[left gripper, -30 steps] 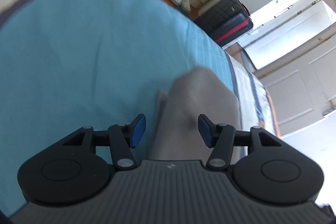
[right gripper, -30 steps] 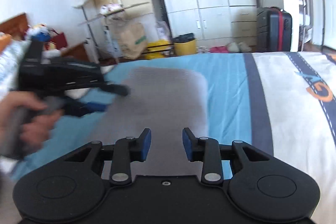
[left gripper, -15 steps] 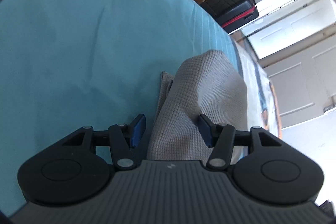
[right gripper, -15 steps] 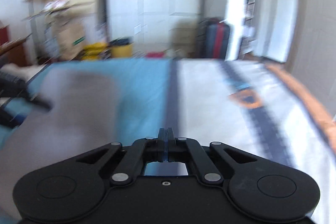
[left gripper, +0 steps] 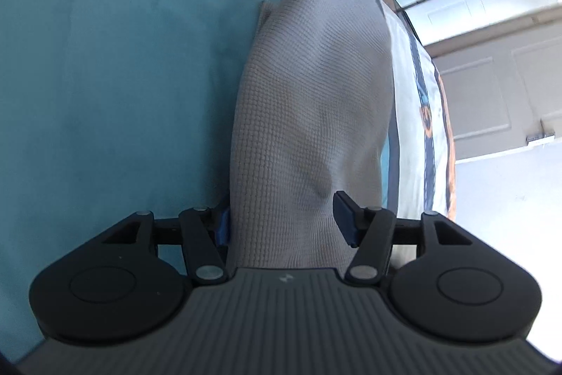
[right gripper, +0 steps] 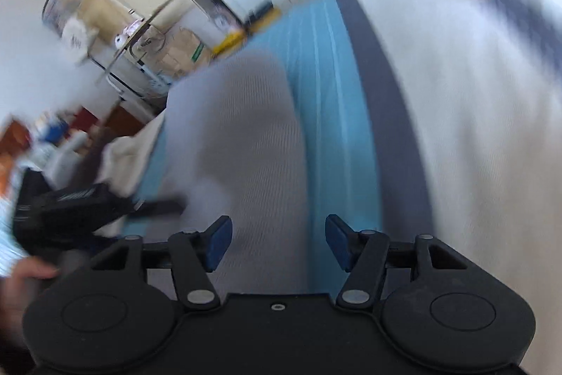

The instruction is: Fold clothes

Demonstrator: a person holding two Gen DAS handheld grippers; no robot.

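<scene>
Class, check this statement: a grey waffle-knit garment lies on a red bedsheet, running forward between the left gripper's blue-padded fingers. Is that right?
Not quite. The bedsheet is teal blue, not red, as the left wrist view shows. The rest holds: the grey waffle-knit garment lies on it and runs forward between the blue-padded fingers of the left gripper.

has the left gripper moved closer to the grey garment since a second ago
Yes. In the left wrist view the grey garment now fills far more of the frame against the teal sheet, reaching between the opening jaws.
</scene>
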